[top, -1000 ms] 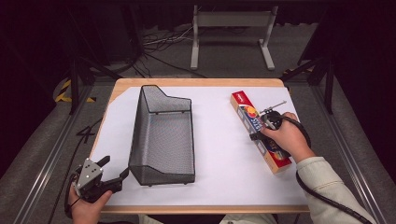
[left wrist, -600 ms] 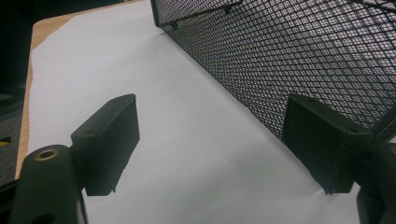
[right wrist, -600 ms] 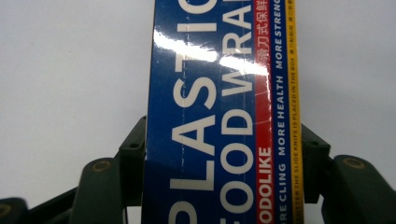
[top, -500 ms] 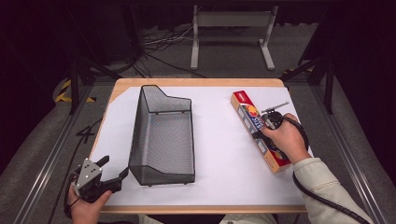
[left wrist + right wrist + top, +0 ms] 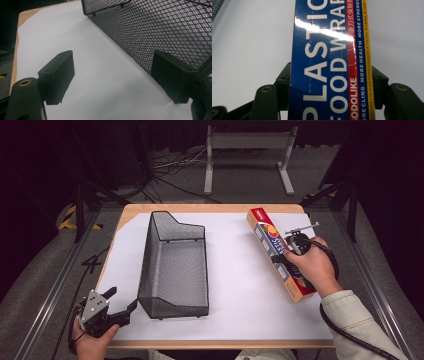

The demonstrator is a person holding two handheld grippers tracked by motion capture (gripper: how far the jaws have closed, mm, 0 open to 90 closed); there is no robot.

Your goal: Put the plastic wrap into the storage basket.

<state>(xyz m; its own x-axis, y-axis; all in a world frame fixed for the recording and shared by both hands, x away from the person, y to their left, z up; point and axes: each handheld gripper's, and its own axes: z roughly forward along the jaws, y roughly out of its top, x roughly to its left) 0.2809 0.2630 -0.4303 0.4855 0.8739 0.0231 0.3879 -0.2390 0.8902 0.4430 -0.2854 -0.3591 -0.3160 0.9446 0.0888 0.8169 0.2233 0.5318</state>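
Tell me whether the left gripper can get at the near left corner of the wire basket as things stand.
Probably yes. The left gripper is open at the near left edge of the table, beside the mesh basket. One jaw already sits against the mesh wall and bare white paper lies between the jaws, with nothing blocking.

On the table, the mesh basket lies left, the plastic wrap box right, well apart.

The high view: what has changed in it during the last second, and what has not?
Little. The left gripper, open, edged toward the basket, its tip now at the near corner. The right gripper stayed closed around the wrap box, which did not visibly move. The basket kept its place.
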